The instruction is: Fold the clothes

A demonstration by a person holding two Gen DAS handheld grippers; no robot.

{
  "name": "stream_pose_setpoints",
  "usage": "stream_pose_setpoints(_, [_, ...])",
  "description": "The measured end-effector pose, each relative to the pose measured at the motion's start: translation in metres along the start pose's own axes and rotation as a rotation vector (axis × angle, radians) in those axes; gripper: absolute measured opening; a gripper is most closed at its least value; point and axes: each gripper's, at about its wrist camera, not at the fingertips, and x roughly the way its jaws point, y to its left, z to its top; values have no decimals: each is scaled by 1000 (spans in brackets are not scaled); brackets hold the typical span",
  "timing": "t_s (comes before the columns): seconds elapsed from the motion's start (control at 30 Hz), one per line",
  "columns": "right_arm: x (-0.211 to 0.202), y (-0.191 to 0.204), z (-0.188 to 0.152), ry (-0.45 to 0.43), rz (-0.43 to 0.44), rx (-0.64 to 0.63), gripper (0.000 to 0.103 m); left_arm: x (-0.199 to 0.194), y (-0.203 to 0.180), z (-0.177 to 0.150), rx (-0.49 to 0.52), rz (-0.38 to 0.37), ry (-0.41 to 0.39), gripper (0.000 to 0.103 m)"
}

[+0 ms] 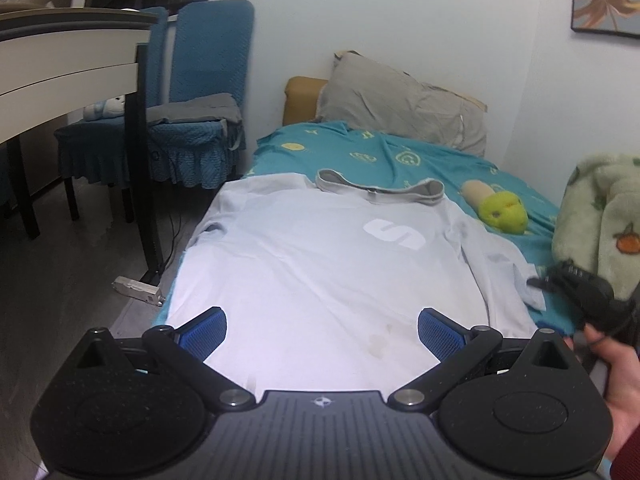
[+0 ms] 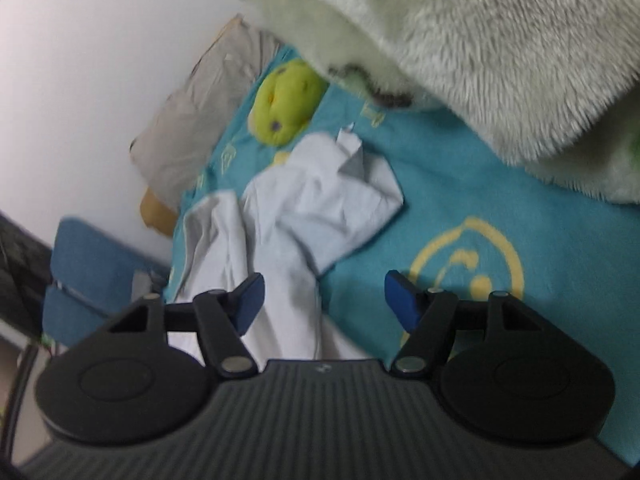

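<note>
Left wrist view: white T-shirt [image 1: 320, 264] spread flat and face up on the teal bedsheet [image 1: 516, 184], collar [image 1: 380, 190] toward twelve o'clock, hem toward six. Left gripper [image 1: 322, 334] hovering low over the hem, jaws spread wide, blue pads [image 1: 206, 334] on either side of bare cloth, nothing pinched. At three o'clock, right sleeve [image 1: 516, 276] crumpled beside the body of the shirt, with the right gripper [image 1: 576, 292] just past it, its own jaws not readable from here. Grey pillow [image 1: 404, 108] at twelve, green plush toy [image 1: 500, 210] at two, fuzzy blanket [image 1: 600, 216] at three, blue chair [image 1: 192, 120] at ten. Right wrist view: much rolled and somewhat blurred. Right gripper [image 2: 324, 304] parted, jaws partway open and empty, aimed at the crumpled right sleeve [image 2: 320, 208], which runs from six toward twelve; left-hand pad [image 2: 250, 306] over white cloth, the other over teal bedsheet [image 2: 460, 184]. Fuzzy blanket [image 2: 460, 40] filling one to two o'clock, green plush toy [image 2: 288, 100] at eleven. Judging by the layout, barely begun: shirt laid out, no fold made, both sleeves and the lengthwise fold still to do, probably starting with the sleeve.
</note>
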Motion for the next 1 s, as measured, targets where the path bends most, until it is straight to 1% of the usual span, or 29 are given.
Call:
stream_pose_setpoints(0.1, [15, 2, 6, -49, -16, 8, 70, 13, -4, -2, 7, -17, 24, 103])
stream_pose_setpoints(0.3, [52, 10, 20, -124, -80, -47, 69, 38, -2, -9, 3, -37, 75, 103])
stream_pose_setpoints(0.33, [57, 9, 22, -126, -89, -51, 64, 44, -2, -10, 3, -39, 88, 103])
stream_pose_setpoints(0.37, [59, 8, 24, -119, -98, -51, 56, 49, -1, -11, 1, -39, 101, 103])
stream_pose_setpoints(0.4, [61, 6, 26, -112, -108, -50, 32, 54, -1, -12, -1, -40, 114, 103])
stream_pose_setpoints(0.43, [64, 4, 28, -105, -118, -49, 10, 58, 0, -12, -8, -42, 124, 103])
stream_pose_setpoints(0.47, [64, 1, 30, -99, -115, -31, 10, 62, 1, -12, -14, -44, 131, 103])
stream_pose_setpoints(0.53, [53, -2, 34, -132, -114, -4, 9, 65, 3, -12, -18, -43, 137, 103])
stream_pose_setpoints(0.63, [29, 2, 42, -254, -137, -26, 9, 64, 5, -12, -16, -33, 131, 103])
stream_pose_setpoints(0.67, [24, 3, 44, -274, -144, -27, 9, 64, 5, -12, -16, -31, 130, 103])
stream_pose_setpoints(0.77, [16, 0, 45, -278, -155, -14, 9, 62, 5, -12, -12, -22, 122, 103])
stream_pose_setpoints(0.87, [15, -7, 40, -237, -161, 17, 13, 61, 4, -11, -2, -11, 109, 103])
stream_pose_setpoints(0.9, [15, -10, 38, -218, -162, 31, 19, 60, 4, -11, 1, -7, 105, 103])
stream_pose_setpoints(0.93, [14, -13, 37, -201, -163, 48, 34, 60, 5, -11, 0, -7, 105, 103])
stream_pose_setpoints(0.97, [12, -15, 35, -186, -157, 76, 46, 60, 5, -10, 0, -6, 105, 103])
stream_pose_setpoints(1.0, [10, -18, 32, -172, -146, 111, 75, 60, 5, -11, -6, -9, 107, 103])
